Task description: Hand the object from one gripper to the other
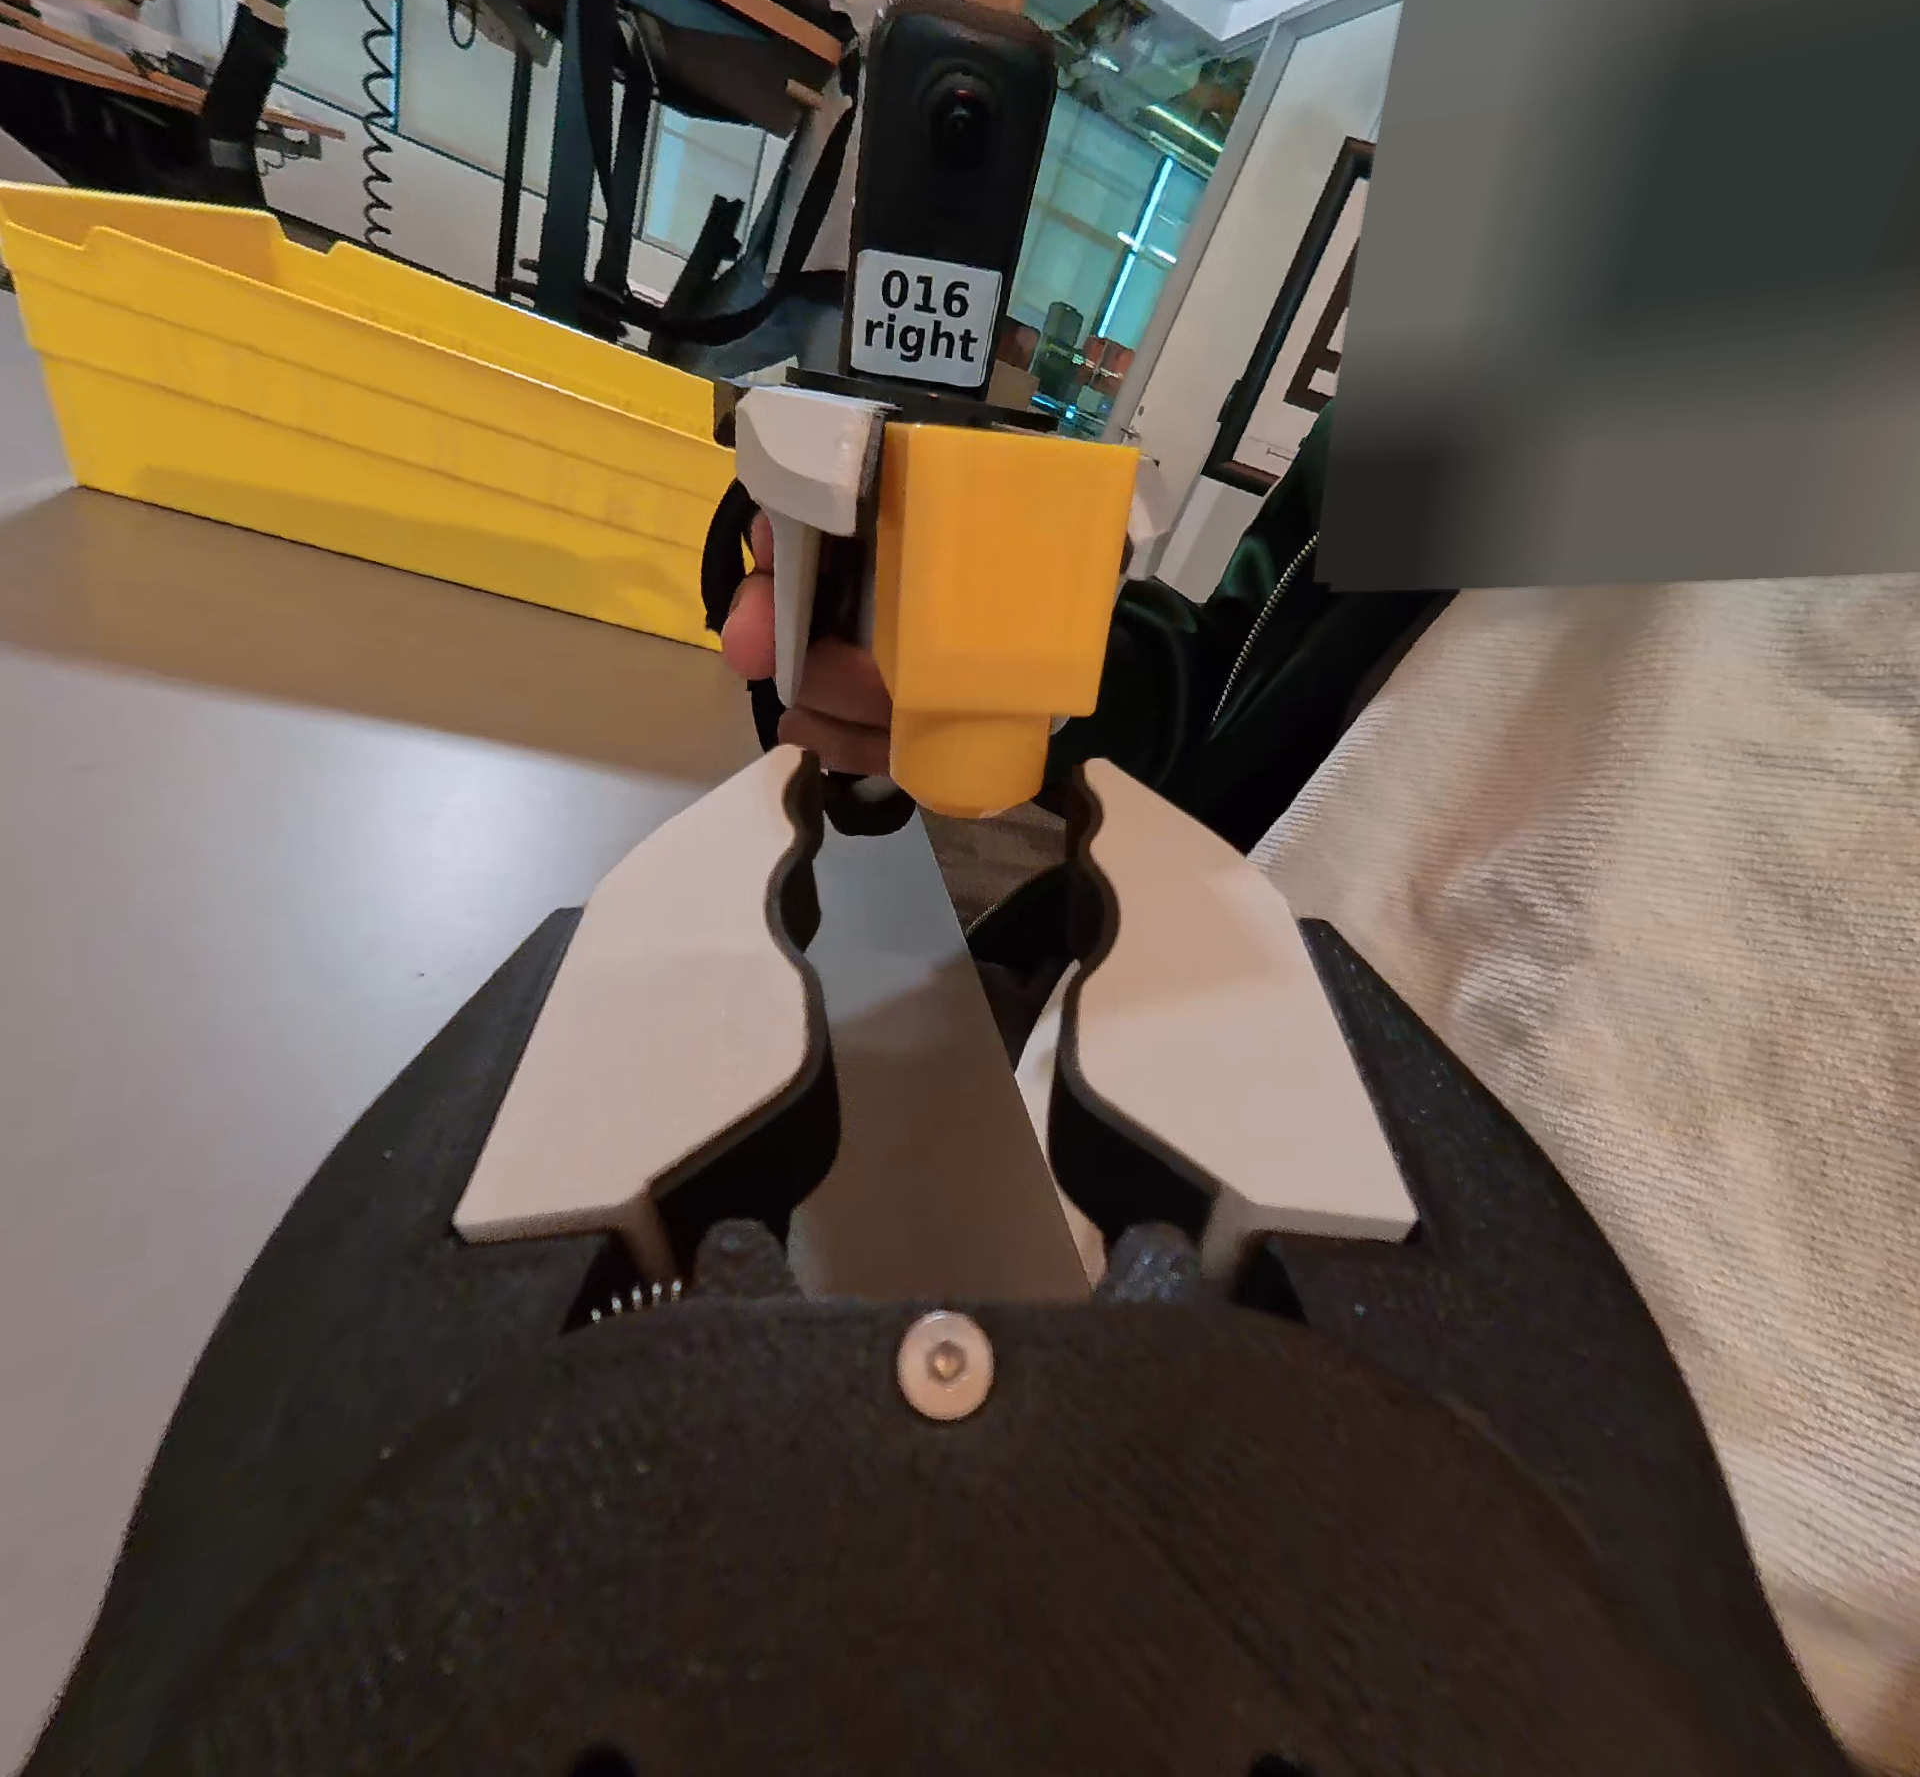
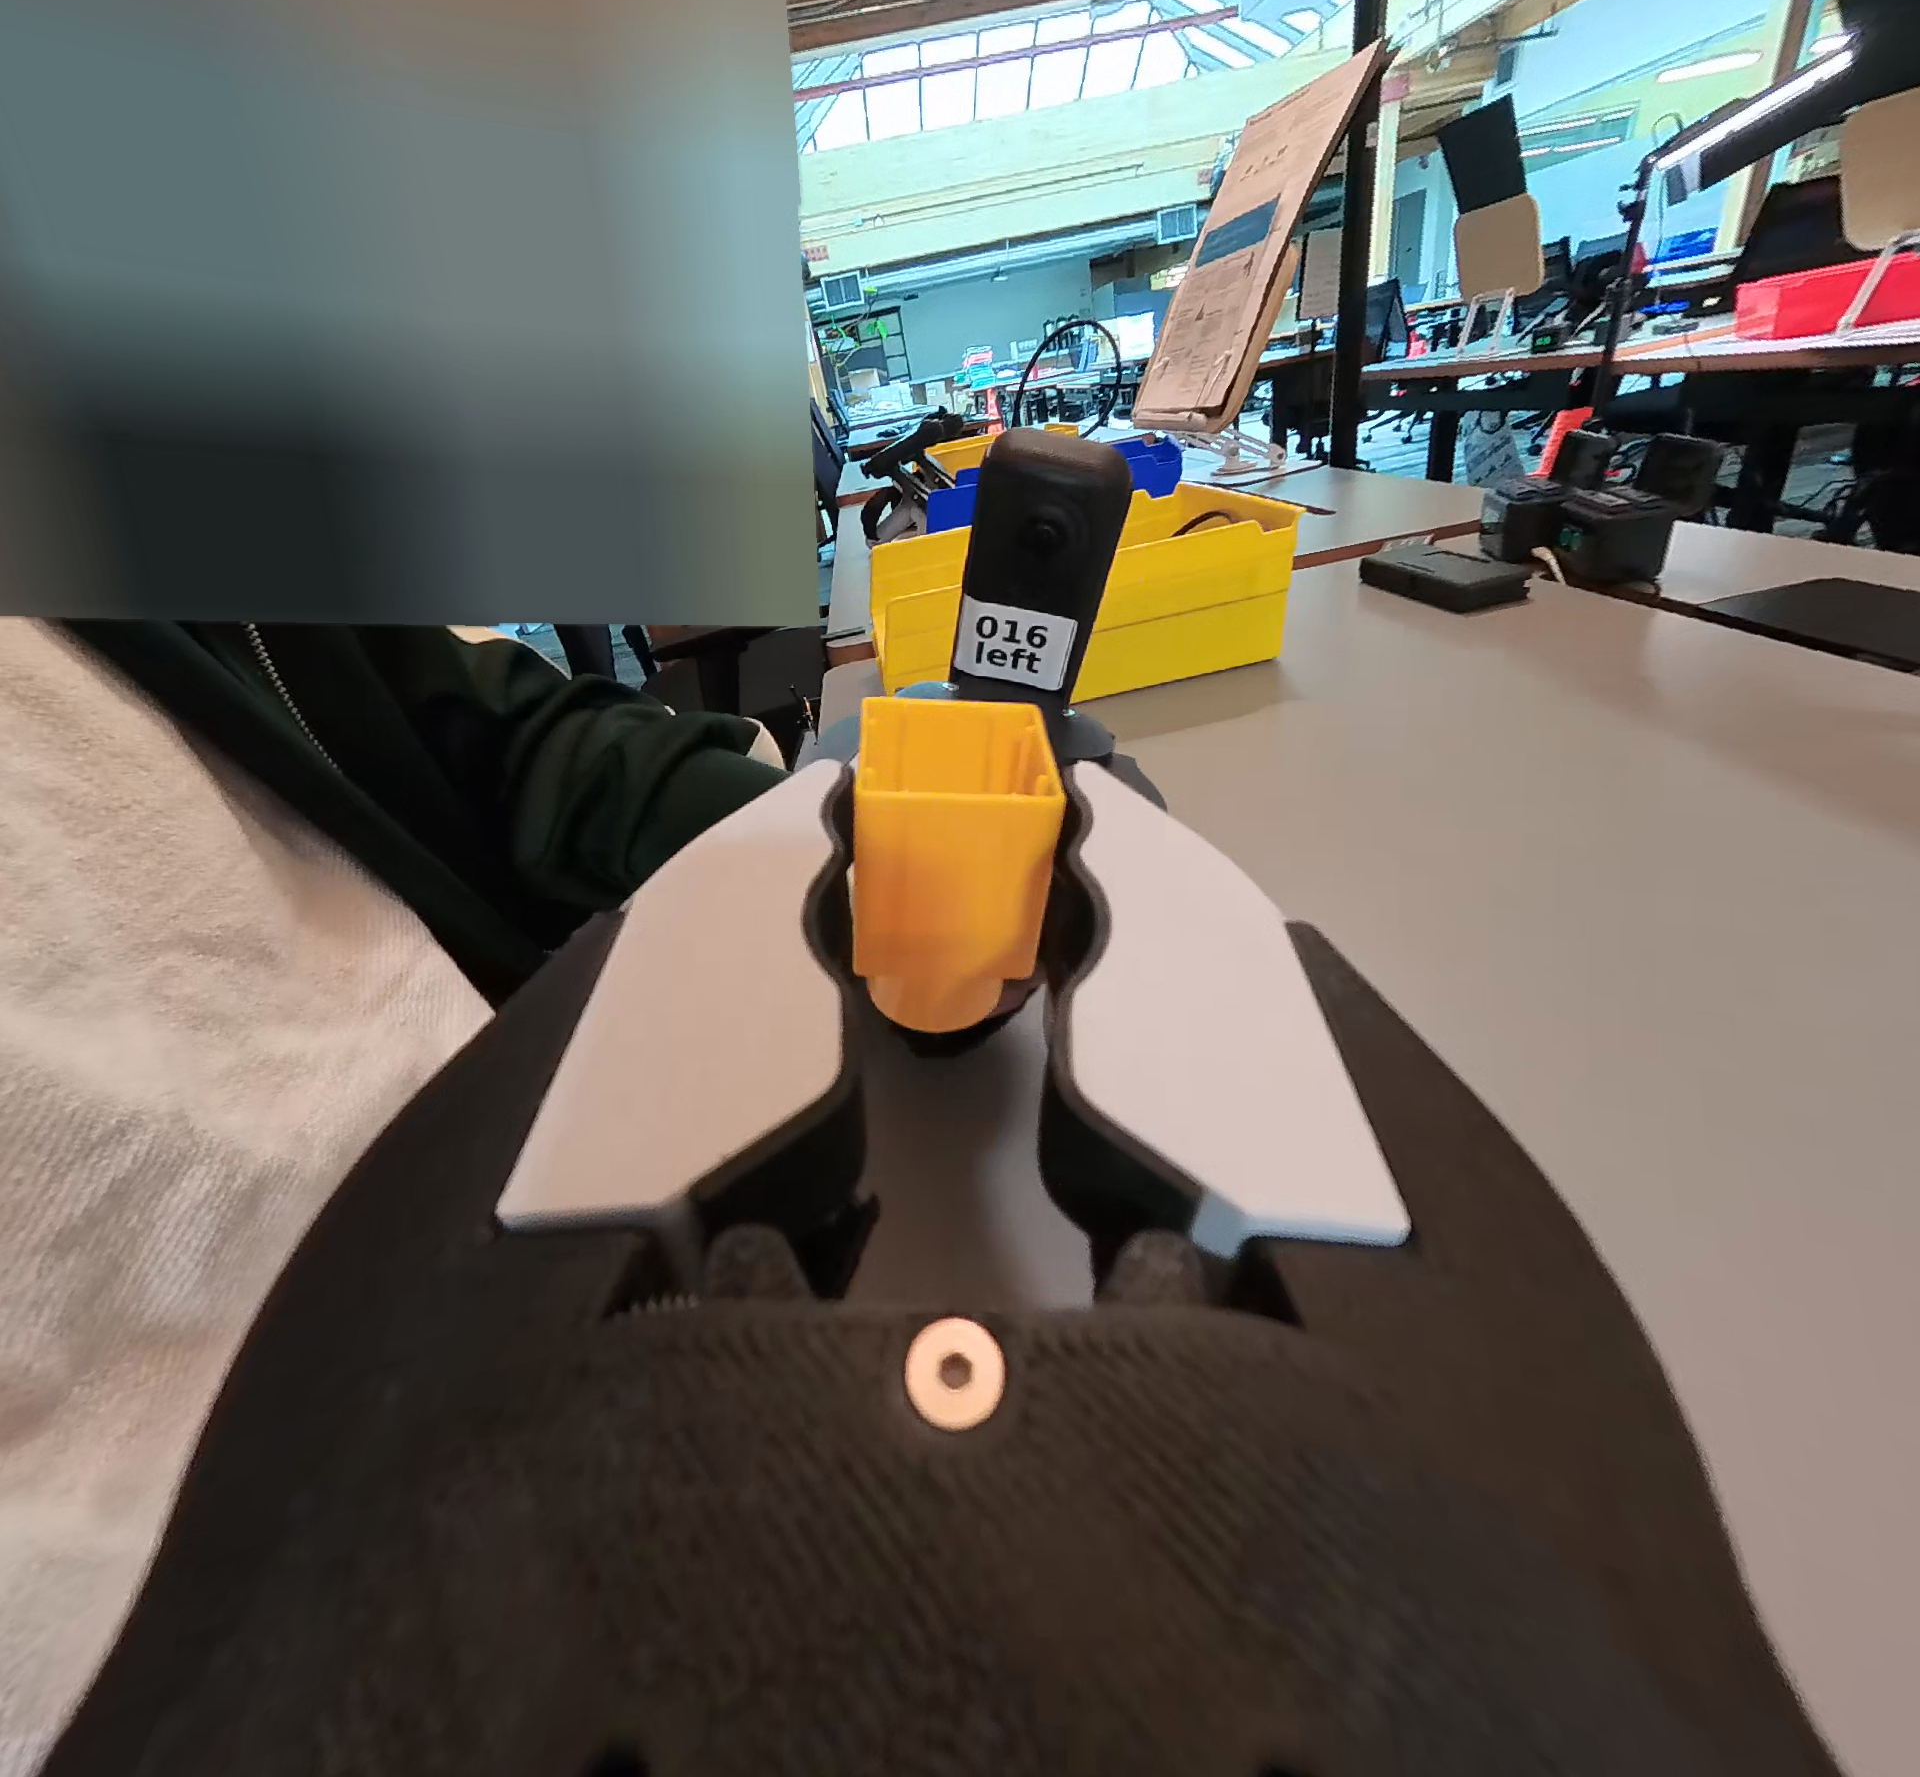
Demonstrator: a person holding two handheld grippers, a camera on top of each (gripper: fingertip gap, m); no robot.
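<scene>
The right tool [image 2: 956,886] clamps the yellow block [image 2: 951,880] between its fingertips, above the desk [image 2: 1507,896]. At 12 o'clock in the left wrist view, the left tool [image 1: 940,792] gapes wide and empty just below that block [image 1: 992,605].

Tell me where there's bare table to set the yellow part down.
The table is bare between the right gripper, shut on the yellow part, and the yellow bin, and out toward the black box. The far edge is crowded with bins and gear. The left gripper is open.
</scene>
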